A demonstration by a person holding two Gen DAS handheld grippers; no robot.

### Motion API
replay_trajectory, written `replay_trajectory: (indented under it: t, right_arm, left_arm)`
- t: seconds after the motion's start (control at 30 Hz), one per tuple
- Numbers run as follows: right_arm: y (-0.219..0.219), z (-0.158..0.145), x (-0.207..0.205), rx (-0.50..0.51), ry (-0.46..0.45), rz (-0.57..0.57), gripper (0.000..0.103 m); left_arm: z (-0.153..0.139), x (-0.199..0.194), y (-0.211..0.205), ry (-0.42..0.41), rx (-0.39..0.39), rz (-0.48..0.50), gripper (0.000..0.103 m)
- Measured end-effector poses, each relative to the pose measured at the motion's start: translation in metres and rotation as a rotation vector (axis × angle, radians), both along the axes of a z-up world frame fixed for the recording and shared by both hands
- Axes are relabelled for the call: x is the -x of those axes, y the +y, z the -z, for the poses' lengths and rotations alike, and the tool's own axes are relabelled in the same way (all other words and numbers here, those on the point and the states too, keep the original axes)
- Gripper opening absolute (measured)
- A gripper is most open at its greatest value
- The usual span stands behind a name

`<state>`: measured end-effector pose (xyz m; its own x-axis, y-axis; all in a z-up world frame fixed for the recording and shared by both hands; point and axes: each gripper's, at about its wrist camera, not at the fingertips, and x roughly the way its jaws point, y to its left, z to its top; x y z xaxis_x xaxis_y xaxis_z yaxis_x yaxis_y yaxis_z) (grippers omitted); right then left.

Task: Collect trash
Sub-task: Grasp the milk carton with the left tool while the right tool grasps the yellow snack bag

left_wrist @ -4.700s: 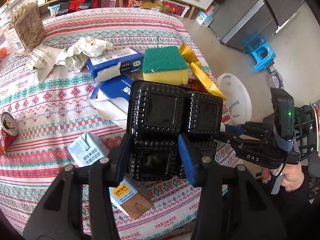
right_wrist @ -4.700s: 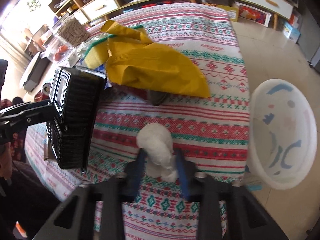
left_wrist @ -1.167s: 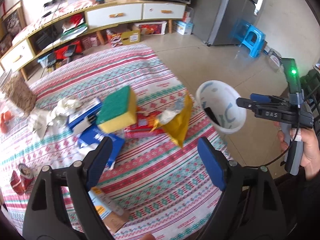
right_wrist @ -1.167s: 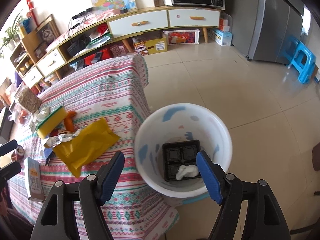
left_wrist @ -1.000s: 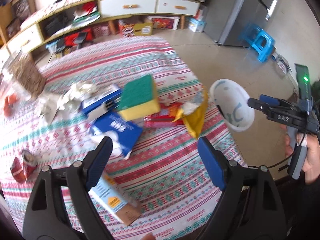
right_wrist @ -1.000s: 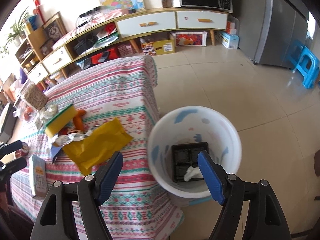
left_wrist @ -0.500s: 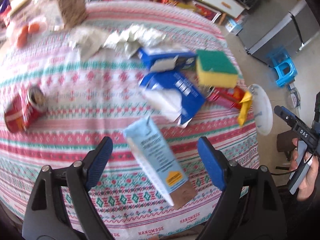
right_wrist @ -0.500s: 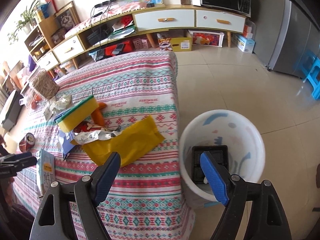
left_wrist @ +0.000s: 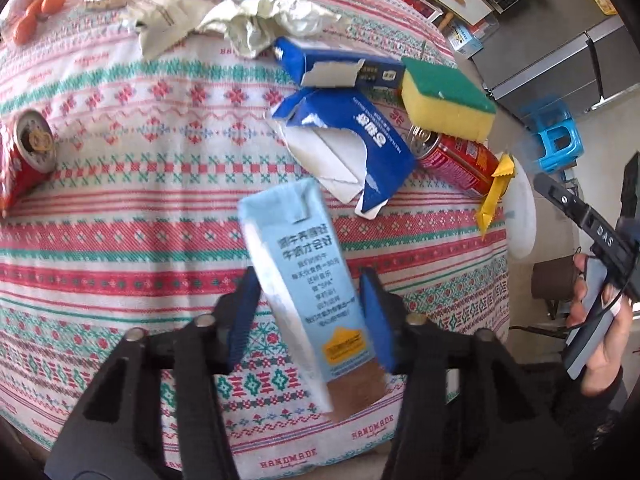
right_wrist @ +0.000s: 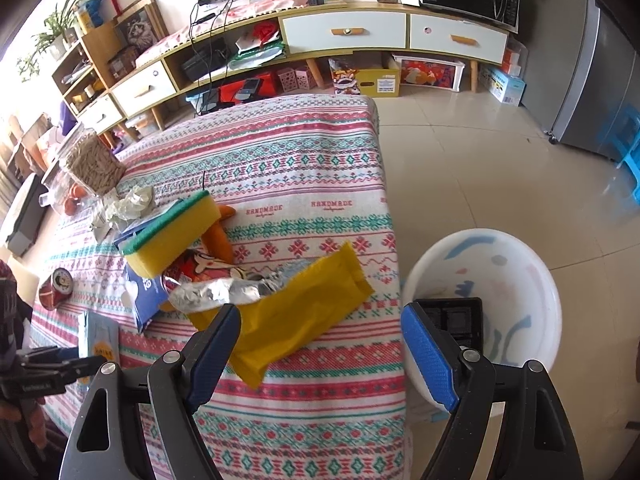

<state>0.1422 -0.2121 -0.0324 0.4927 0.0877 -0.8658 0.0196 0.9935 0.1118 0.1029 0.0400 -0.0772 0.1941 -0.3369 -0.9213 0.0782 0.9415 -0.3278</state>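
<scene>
A light blue drink carton (left_wrist: 304, 272) lies on the patterned tablecloth (left_wrist: 120, 240) near the front edge. My left gripper (left_wrist: 312, 312) straddles its lower half; the jaws are closing and both blue pads (left_wrist: 246, 312) meet the carton's sides. From the right wrist view that carton (right_wrist: 98, 340) and my left gripper (right_wrist: 60, 364) sit at the far left. My right gripper (right_wrist: 320, 352) stands open and holds nothing, above the table's corner, between a yellow wrapper (right_wrist: 304, 312) and the white bin (right_wrist: 520, 280). A black tray (right_wrist: 452, 316) lies inside the bin.
Torn blue boxes (left_wrist: 352, 136), a yellow-green sponge (left_wrist: 444, 100), a red can (left_wrist: 456, 160), crumpled paper (left_wrist: 272, 16) and a crushed can (left_wrist: 24, 160) litter the cloth. Crumpled foil (right_wrist: 224, 292) rests on the wrapper. The bin stands on the floor off the table's right edge.
My left gripper dropped onto the carton and its jaws came in from wide apart to the carton's sides. The right gripper drifted from over the bin toward the table, still open.
</scene>
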Motion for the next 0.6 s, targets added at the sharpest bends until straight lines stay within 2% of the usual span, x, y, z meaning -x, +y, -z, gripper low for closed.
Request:
replay_trajectory:
  t: [0.13, 0.23, 0.43, 0.6]
  right_arm:
    - [0.0, 0.005, -0.008, -0.025, 0.014, 0.019, 0.084]
    - [-0.003, 0.01, -0.016, -0.044, 0.027, 0.047, 0.084]
    - [-0.007, 0.021, -0.033, -0.058, 0.053, 0.1, 0.084]
    - [-0.007, 0.036, -0.038, -0.066, 0.106, 0.113, 0.084]
  left_arm:
    - [-0.013, -0.003, -0.005, -0.083, -0.04, 0.01, 0.041]
    - [-0.019, -0.005, -0.001, -0.116, -0.047, 0.013, 0.041]
    - [-0.023, -0.007, -0.002, -0.156, -0.074, 0.022, 0.041]
    - [-0.021, -0.009, -0.003, -0.153, -0.069, 0.025, 0.041]
